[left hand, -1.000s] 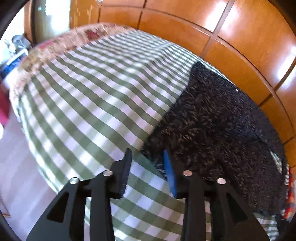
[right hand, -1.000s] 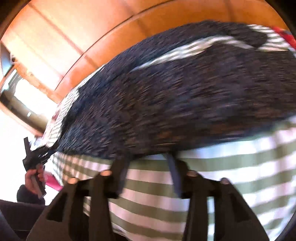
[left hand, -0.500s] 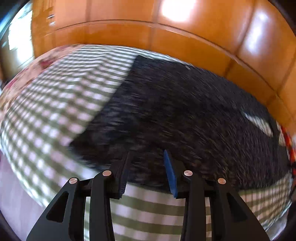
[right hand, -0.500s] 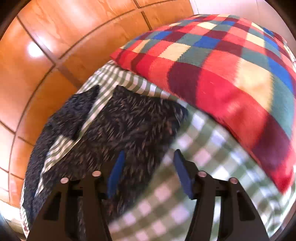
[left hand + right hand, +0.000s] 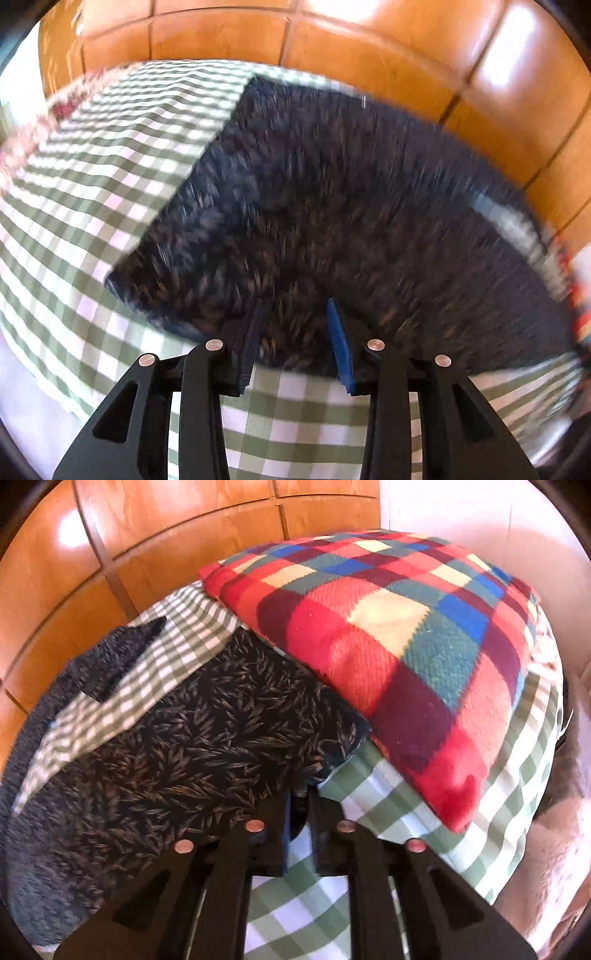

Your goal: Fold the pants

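Two grippers work dark leaf-print pants spread on the checked bed. Right gripper is closing on the pants' near corner, beside a plaid blanket. Left gripper hangs released over the near hem.

Bright daylight, panel glare, motion blur.

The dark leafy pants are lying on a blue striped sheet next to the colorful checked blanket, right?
Not quite. The sheet is green and white checked, not blue striped; the right wrist view shows it. The dark leafy pants do lie on it next to the colorful checked blanket.
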Available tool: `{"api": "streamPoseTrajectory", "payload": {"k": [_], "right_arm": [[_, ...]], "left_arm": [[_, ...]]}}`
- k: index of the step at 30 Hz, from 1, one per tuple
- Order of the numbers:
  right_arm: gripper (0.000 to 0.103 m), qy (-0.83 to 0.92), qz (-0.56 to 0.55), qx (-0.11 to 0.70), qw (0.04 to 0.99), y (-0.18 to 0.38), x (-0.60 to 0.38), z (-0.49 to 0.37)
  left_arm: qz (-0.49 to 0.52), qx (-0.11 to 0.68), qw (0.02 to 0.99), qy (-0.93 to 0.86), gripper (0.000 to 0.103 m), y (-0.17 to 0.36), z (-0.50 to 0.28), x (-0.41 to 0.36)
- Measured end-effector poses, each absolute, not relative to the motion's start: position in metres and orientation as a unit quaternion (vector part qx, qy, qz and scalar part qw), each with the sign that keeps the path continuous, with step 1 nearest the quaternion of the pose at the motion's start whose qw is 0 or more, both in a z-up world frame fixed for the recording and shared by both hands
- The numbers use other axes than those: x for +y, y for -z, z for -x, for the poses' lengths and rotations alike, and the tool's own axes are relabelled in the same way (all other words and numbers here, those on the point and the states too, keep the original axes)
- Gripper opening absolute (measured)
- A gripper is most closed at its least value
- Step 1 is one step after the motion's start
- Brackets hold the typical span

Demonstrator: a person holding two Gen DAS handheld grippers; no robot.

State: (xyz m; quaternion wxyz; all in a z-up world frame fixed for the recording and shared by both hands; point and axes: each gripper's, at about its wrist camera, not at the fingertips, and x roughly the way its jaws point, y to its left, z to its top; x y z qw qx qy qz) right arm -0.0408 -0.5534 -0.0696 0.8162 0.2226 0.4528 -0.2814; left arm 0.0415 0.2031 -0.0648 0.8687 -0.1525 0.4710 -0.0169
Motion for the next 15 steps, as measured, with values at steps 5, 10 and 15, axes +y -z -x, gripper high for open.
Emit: {"api": "streamPoseTrajectory", "payload": {"k": [5,10,15], "right_arm": [[0.046,0.300,-0.172,0.415,0.842,0.028,-0.531,0.043],[0.056,0.236,-0.135,0.397,0.877,0.005,-0.473,0.011],[0.060,0.120,-0.095,0.419,0.895,0.014,-0.395,-0.043]], "left_arm": [[0.238,0.430,0.871,-0.007,0.043,0.036,-0.072,0.260],[0.253,0.431,0.866,-0.029,0.047,0.030,-0.133,0.282],[0.248,0.449,0.857,-0.051,0.060,0.036,-0.209,0.296]]}}
